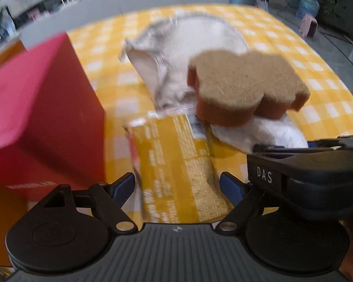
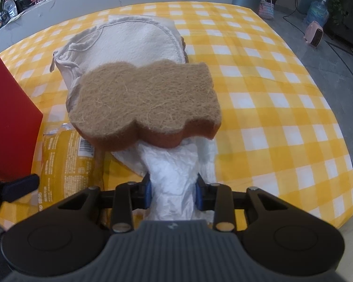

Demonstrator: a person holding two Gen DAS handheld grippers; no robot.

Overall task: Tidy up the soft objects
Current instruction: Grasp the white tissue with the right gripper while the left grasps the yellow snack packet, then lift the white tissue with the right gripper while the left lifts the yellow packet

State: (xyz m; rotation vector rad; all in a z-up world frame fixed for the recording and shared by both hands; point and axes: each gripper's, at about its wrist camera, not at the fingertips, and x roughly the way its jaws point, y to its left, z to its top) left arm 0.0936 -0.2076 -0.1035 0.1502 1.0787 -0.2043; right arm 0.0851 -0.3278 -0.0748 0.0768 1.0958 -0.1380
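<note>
A tan-topped, orange-sided sponge [image 2: 143,101] [image 1: 244,80] with a wavy outline lies on the far end of a crumpled white cloth [image 2: 171,159] [image 1: 266,134]. My right gripper [image 2: 174,188] is shut on the near end of that cloth. Behind them lies a white drawstring bag [image 2: 134,40] [image 1: 200,37]. My left gripper [image 1: 176,183] stands wide open over a yellow printed packet [image 1: 176,155] [image 2: 66,159], its pads clear of it. One left fingertip [image 2: 18,186] shows at the left edge of the right wrist view. The left wrist view is blurred.
A red box [image 1: 35,108] [image 2: 7,117] stands close on the left of the packet. The table wears a yellow checked cloth [image 2: 270,117], with bare cloth to the right. Its right edge drops to a grey floor with a pink heater [image 2: 314,34].
</note>
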